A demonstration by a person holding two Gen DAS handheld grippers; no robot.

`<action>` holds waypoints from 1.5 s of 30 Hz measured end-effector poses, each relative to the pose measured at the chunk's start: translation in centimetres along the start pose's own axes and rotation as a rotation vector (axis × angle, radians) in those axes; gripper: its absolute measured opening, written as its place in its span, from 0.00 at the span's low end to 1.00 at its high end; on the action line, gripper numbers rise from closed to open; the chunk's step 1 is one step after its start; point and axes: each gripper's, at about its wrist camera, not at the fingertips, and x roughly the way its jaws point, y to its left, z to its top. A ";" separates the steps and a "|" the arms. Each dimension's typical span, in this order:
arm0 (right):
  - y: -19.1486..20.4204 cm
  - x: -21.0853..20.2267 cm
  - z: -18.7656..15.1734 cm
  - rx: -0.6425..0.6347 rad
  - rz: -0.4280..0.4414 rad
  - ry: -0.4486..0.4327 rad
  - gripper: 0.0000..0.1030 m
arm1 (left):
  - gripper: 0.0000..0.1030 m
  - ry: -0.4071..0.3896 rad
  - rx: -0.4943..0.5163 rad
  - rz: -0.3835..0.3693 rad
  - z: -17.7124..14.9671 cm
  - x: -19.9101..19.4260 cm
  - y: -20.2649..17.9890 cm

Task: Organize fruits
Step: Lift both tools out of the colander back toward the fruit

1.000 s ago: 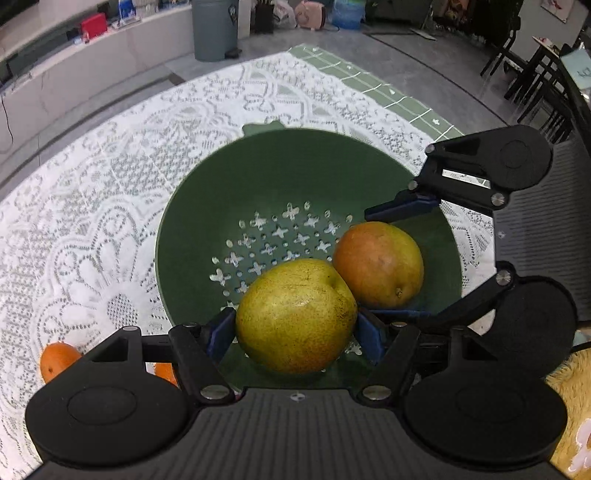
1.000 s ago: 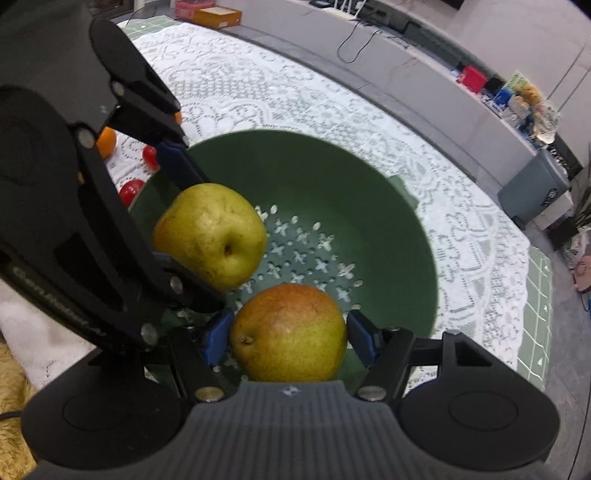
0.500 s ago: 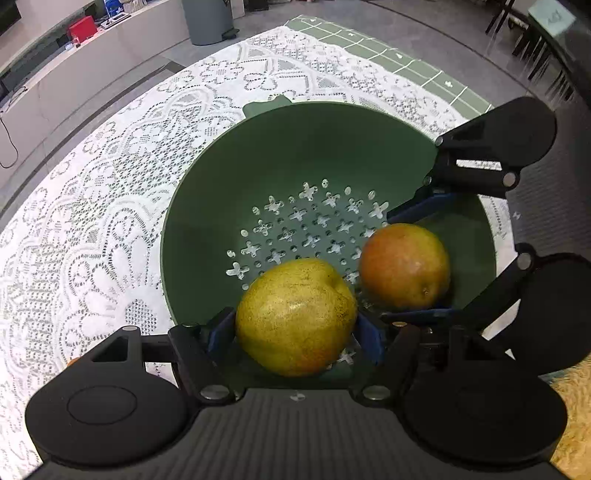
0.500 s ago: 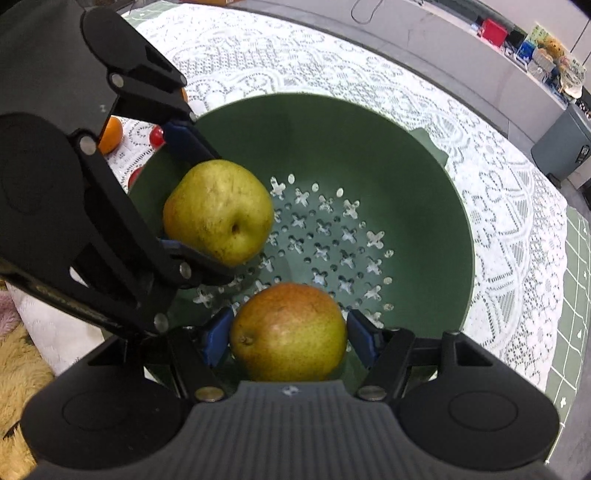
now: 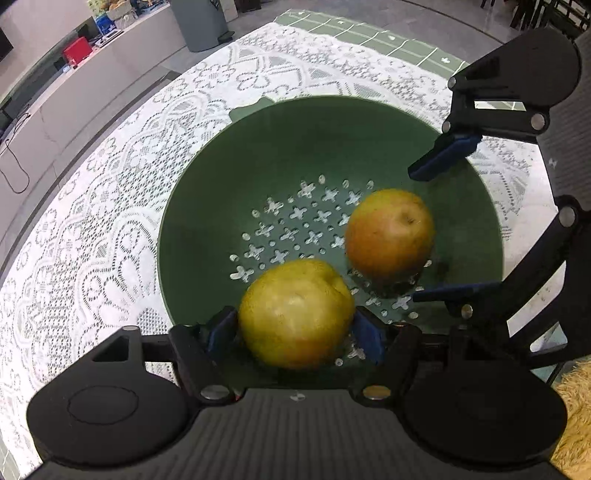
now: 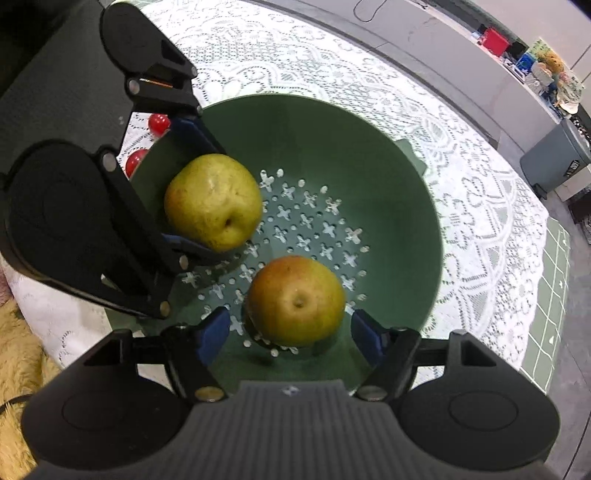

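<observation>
A green colander [image 5: 258,166] [image 6: 369,147] stands on a lace cloth. My left gripper [image 5: 295,328] [image 6: 199,192] hangs inside its near wall, shut on a yellow-green pear [image 5: 295,314] [image 6: 212,199], with both blue pads against the pear's sides. An orange-red pear [image 6: 295,299] [image 5: 389,232] rests on the colander's perforated floor. My right gripper [image 6: 290,332] [image 5: 443,225] straddles it; the jaws are opening, and a gap shows between each pad and the pear.
Two small red fruits [image 6: 159,123] lie on the lace tablecloth [image 5: 92,221] behind the left gripper. A yellow furry thing [image 6: 22,350] [image 5: 576,406] sits by the table edge. A grey bin [image 5: 199,22] stands on the floor beyond.
The right jaws have widened and let go of the orange-red pear, which now lies on the colander floor. The left gripper still grips the yellow-green pear.
</observation>
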 end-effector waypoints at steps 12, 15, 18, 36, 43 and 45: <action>0.5 -1.7 -0.9 0.022 -0.059 -0.044 0.78 | 0.81 -0.099 -0.040 -0.008 -0.8 -3.0 -0.4; 0.8 -2.3 -1.2 0.038 -0.090 -0.065 0.79 | 0.81 -0.129 -0.055 0.026 -1.3 -4.6 -0.7; 1.4 -3.3 -1.5 0.064 -0.144 -0.085 0.79 | 0.81 -0.152 -0.089 0.068 -1.9 -6.0 -0.6; 8.3 -6.4 -3.2 0.380 -0.127 -0.441 0.79 | 0.81 -0.314 -0.302 0.118 -9.5 -12.8 1.4; 11.7 -5.1 -2.3 0.467 -0.087 -0.542 0.79 | 0.81 -0.355 -0.376 0.124 -12.9 -13.6 3.9; 12.6 -4.5 -1.6 0.477 -0.075 -0.558 0.79 | 0.81 -0.367 -0.393 0.132 -13.7 -13.6 4.7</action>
